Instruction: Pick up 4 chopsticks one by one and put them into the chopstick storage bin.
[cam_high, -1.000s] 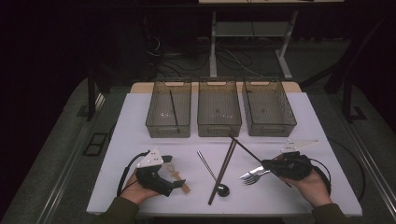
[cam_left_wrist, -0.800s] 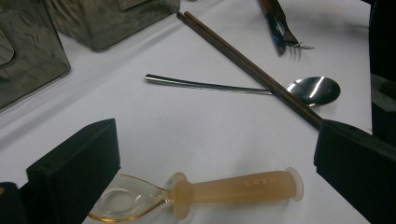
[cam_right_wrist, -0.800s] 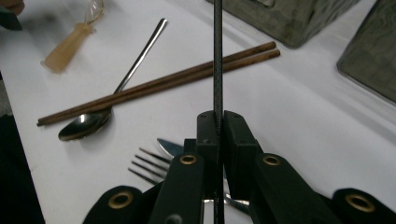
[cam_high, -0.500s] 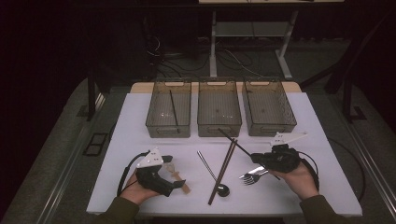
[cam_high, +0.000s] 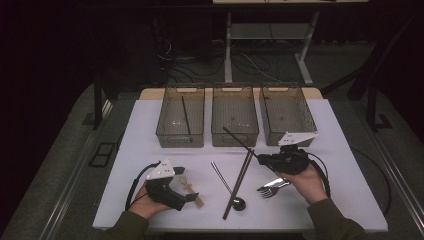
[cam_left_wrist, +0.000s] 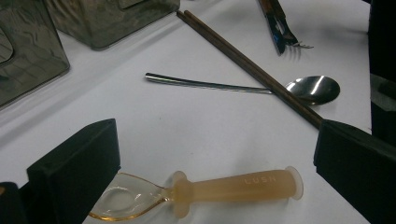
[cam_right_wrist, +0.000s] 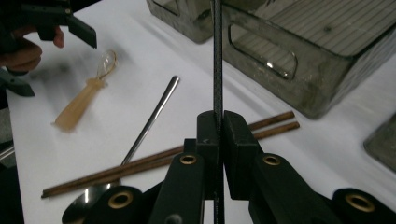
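Observation:
My right gripper (cam_high: 262, 158) is shut on a thin dark chopstick (cam_high: 240, 142), which slants up and left to the front of the middle bin (cam_high: 235, 90). In the right gripper view the jaws (cam_right_wrist: 218, 126) pinch that chopstick (cam_right_wrist: 217, 56), and it rises straight ahead of them. My left gripper (cam_high: 187, 186) rests open at the front left. An orange-handled clear spoon (cam_left_wrist: 238, 184) lies on the table between its spread jaws (cam_left_wrist: 215, 140), untouched. A pair of brown chopsticks (cam_high: 241, 177), a metal spoon (cam_high: 226, 182) and a fork (cam_high: 270, 188) lie in the middle of the white table (cam_high: 140, 130).
Three smoky clear bins stand in a row at the back: left bin (cam_high: 180, 141), middle, and right bin (cam_high: 285, 90). The left bin holds one dark chopstick (cam_high: 185, 115). Cables trail from both grippers. A table frame (cam_high: 229, 50) stands in the dark beyond the table.
My right gripper has moved left and toward the bins, lifting slightly, with the dark chopstick in it. The left gripper has stayed in place.

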